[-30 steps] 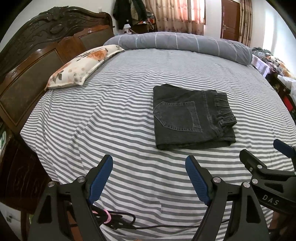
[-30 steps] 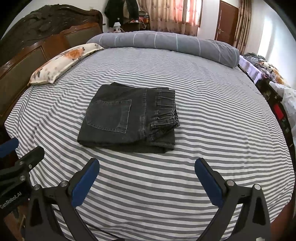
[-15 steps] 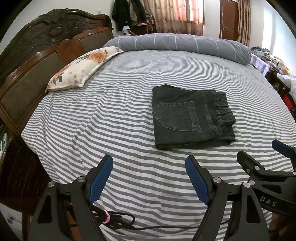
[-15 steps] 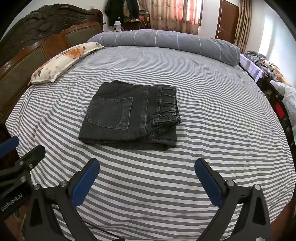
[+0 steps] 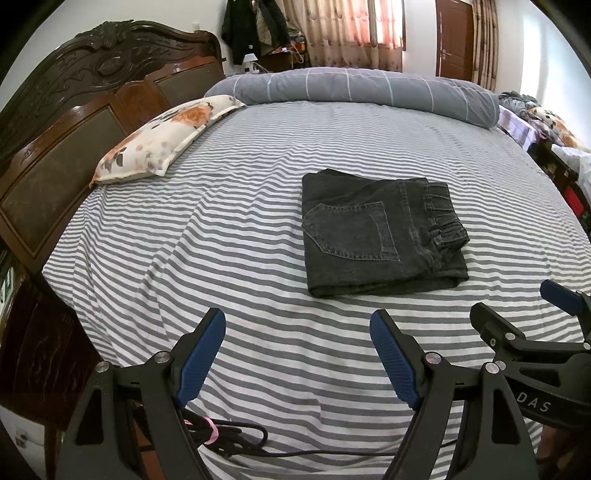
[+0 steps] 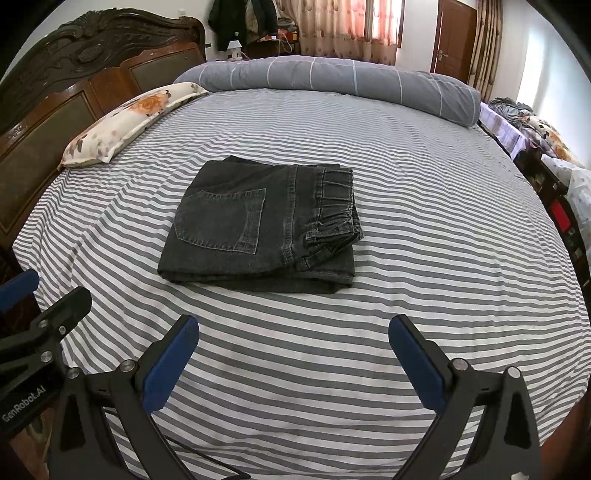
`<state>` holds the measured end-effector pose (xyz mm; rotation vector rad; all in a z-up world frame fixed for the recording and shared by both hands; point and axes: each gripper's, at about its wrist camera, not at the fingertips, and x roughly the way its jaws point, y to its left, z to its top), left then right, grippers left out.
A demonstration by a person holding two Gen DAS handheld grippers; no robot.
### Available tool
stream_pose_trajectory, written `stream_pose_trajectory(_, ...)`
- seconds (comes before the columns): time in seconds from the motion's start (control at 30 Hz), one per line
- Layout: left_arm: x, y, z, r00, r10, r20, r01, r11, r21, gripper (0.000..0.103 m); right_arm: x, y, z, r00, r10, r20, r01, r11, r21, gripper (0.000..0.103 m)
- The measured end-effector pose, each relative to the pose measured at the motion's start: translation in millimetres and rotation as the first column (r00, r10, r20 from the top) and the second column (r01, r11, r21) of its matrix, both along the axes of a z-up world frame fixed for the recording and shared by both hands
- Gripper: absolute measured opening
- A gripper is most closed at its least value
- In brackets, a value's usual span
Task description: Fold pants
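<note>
Where folded pants [image 6: 264,225] lie, lower layers hidden; both jaws apart

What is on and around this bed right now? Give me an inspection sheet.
Surface: striped bedsheet, lightly wrinkled.
Job's things: black jeans folded into a compact stack, back pocket up.
Clutter: floral pillow and rolled grey quilt at the bed's edges.
Grippers: left gripper and right gripper open, clear of the jeans.
Cables: black cable under the left gripper.
Surroundings: carved wooden headboard, curtains, door.
</note>
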<state>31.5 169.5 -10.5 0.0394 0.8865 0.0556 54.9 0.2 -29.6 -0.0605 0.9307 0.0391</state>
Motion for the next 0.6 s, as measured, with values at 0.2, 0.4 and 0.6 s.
stream_pose_trajectory(0.2,-0.8,-0.2,-1.2,1.000,0.000,-0.005,0.000,1.000,0.011,0.081,-0.2,-0.3,-0.3,1.000,0.000,-0.001,0.000,1.000,0.001,0.102)
stream_pose_trajectory(0.4,-0.7,2.3,-0.1,1.000,-0.029,-0.003,0.029,0.999,-0.018,0.081,-1.6,-0.5,-0.7,1.000,-0.001,-0.002,0.001,1.000,0.003,0.102)
stream_pose_trajectory(0.6,1.7,5.8,-0.7,1.000,-0.016,-0.007,0.016,1.000,-0.026,0.081,-1.6,-0.9,-0.9,1.000,0.000,-0.002,0.000,1.000,0.003,0.102)
